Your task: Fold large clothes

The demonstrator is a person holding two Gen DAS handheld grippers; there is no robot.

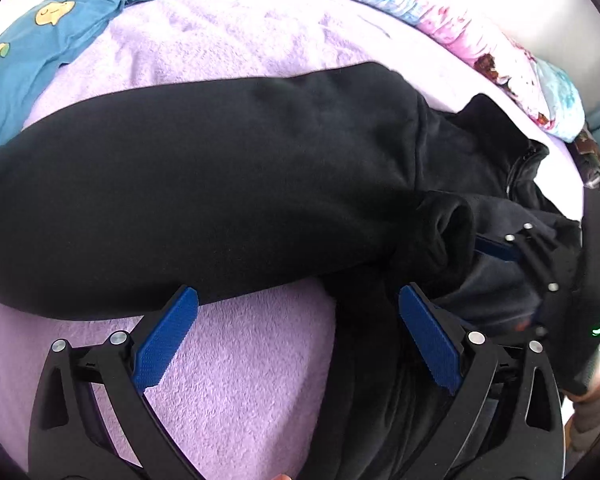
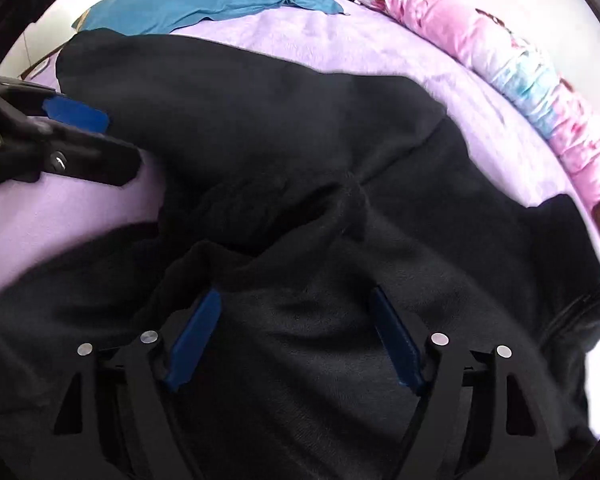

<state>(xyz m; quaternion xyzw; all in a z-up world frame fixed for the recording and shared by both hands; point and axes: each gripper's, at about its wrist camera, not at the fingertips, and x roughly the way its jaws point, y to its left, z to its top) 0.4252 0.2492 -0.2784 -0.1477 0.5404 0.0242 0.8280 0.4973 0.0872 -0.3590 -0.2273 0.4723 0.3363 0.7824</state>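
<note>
On the lilac bed cover the black jacket lies spread, and that is what I'm folding. My left hand-held gripper points steeply down at the garment's near edge, jaws wide apart, nothing between the blue pads but bare cover and a strip of black cloth by the right pad. From it the sleeve runs away up and to the left as one long dark tube, its long axis roughly crosswise in the left wrist view, with the open cuff just ahead and right of the jaws. My right hand-held gripper is parted too, hovering over the jacket body, pads not pressing on anything I can make out; cloth lies under both but no fold is pinched. I judge the cuff is the next grab, and the left gripper is the nearer one: in the left view the right gripper sits just past the cuff, at the frame's right edge. Collar and zip lie further right, towards the pink floral quilt. A blue printed cloth lies well apart at far left. Hard to read: black on black hides seams and layers, so I can't tell whether the other sleeve is tucked under. The hem is cut off at the bottom of both views. Whether the right pads touch the fabric, I cannot tell.
</note>
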